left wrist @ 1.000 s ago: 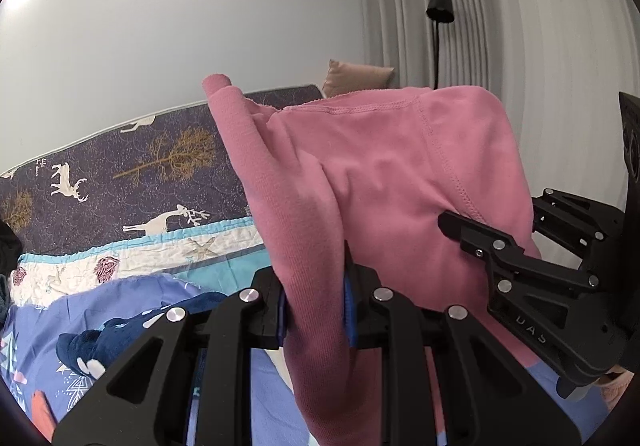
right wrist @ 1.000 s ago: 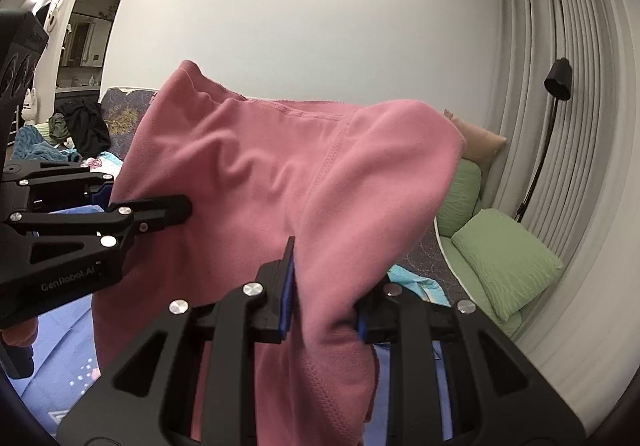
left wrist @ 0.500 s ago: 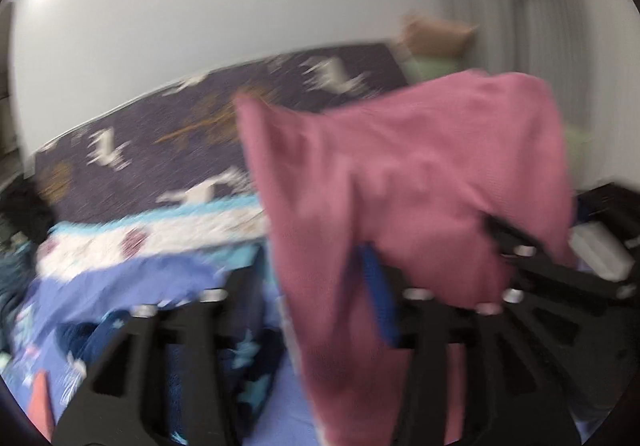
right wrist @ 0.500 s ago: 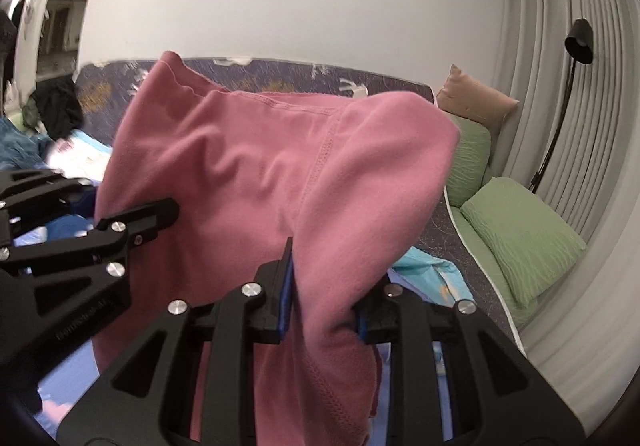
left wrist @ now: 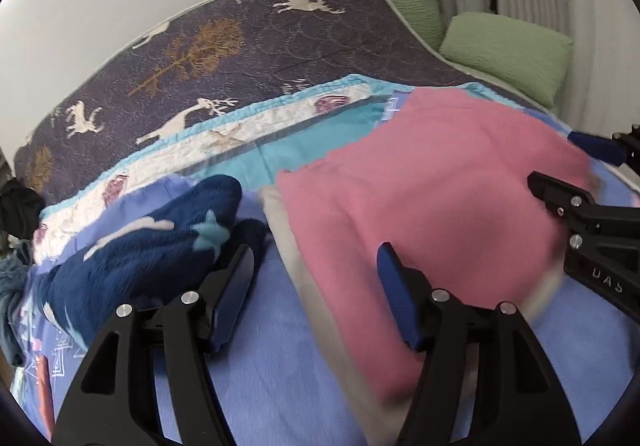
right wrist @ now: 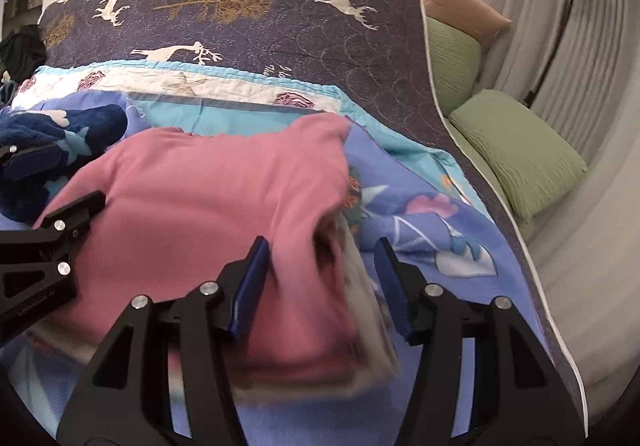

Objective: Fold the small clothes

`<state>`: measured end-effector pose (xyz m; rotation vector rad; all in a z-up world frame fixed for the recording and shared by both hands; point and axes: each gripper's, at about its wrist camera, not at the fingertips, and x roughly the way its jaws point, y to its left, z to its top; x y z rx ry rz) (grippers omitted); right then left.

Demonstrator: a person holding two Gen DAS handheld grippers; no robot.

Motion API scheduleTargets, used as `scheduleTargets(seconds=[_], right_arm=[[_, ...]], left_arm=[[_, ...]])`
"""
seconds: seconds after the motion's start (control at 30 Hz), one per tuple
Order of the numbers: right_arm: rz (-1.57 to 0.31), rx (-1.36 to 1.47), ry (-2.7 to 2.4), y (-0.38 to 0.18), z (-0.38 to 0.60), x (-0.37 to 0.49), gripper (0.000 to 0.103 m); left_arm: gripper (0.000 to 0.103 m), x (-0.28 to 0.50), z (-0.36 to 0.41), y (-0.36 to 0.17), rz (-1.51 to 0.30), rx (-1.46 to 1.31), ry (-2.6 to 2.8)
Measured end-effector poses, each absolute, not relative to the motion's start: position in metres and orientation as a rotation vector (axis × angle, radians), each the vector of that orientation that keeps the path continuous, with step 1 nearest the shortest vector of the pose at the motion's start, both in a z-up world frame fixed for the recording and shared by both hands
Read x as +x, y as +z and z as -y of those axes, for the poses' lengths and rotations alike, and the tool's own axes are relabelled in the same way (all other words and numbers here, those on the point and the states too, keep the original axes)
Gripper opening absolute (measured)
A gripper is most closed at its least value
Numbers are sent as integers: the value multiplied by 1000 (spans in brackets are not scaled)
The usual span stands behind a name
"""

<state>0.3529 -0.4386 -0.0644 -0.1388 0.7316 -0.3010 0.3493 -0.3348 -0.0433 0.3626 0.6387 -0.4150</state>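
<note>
A pink garment (left wrist: 432, 181) lies folded on top of a pale folded stack on the blue bedspread; it also shows in the right wrist view (right wrist: 208, 205). My left gripper (left wrist: 316, 278) is open and empty, its jaws apart over the pink garment's left edge. My right gripper (right wrist: 324, 266) is open and empty, its jaws apart over the garment's right edge. Each gripper shows at the side of the other's view.
A dark blue fleece garment (left wrist: 152, 246) lies left of the pink one, also in the right wrist view (right wrist: 60, 137). The dark deer-print blanket (left wrist: 224, 45) covers the far bed. Green pillows (right wrist: 524, 149) and a tan pillow (right wrist: 468, 13) lie at right by the curtain.
Both grippers let go of the pink garment. It was held up in the air; now it lies flat on the stack on the bed, and both grippers have tipped down over it.
</note>
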Motion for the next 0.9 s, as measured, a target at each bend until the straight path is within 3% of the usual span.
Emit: scheduleTargets(seconds=[0.07,0.13,0.33,0.43,0.73,0.9], right_arm=[[-710,-161,-308,-51,425,334,66],[-654,-183,-309,-35,415,307,74],[-558,-160,-257,12,384,222,85],[-532,-136,-229,31,367,176,90],[-423,-119,-254,77,313,50,96],[-450,-32,-227,79,295,0,97]], left_arm=[[65,326,325,-33,-619,340,-440],[78,309,314,-26,-595,315,-460],[97,236,274,10,-484,239,-499],[101,194,254,27,-427,211,-514],[101,84,198,44,-394,177,-502],[101,26,170,39,-340,213,-448]])
